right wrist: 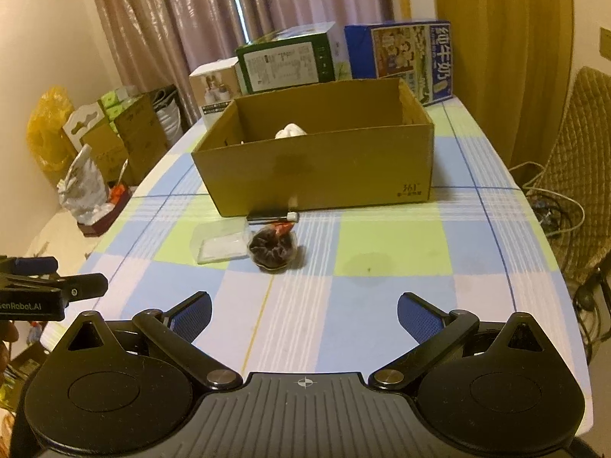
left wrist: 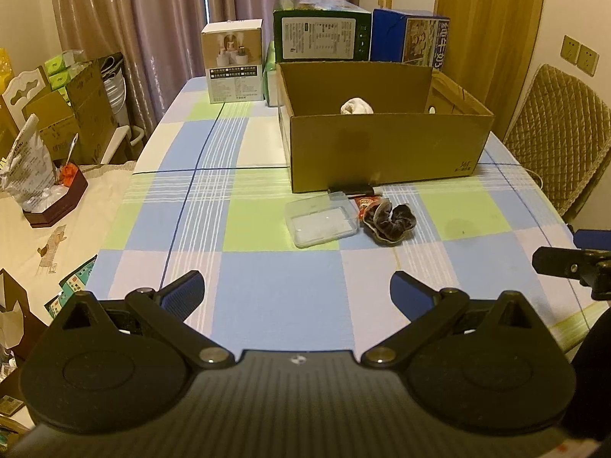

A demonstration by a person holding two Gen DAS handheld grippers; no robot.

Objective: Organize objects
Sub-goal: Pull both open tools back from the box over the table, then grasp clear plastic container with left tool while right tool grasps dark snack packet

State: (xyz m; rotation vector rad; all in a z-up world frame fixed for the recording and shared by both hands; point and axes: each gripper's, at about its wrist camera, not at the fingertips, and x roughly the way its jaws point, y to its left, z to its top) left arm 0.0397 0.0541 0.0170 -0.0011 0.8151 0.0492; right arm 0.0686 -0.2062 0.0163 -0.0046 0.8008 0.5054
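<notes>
It was a home dining room: a checked cloth (left wrist: pixel 267 267) covered the bench, with curtains (left wrist: pixel 152 19), a quilted chair (left wrist: pixel 561 133) and stacked cartons (left wrist: pixel 76 114).

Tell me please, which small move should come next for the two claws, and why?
Probably move the right claw forward toward the dark scrunchie. Both claws are open and hold nothing; the left claw is equally far back. The scrunchie lies on the tablecloth beside the clear plastic case, outside the cardboard box, which already holds a white item.

Behind the checked tablecloth (left wrist: pixel 267 267) stand a white product box (left wrist: pixel 233 62), a green carton (left wrist: pixel 321 34) and a blue milk carton (left wrist: pixel 412 36), backed by mauve curtains (left wrist: pixel 152 19). A quilted chair (left wrist: pixel 561 129) sits at the table's right edge, and stacked cardboard boxes (left wrist: pixel 76 114) sit on the left.
</notes>
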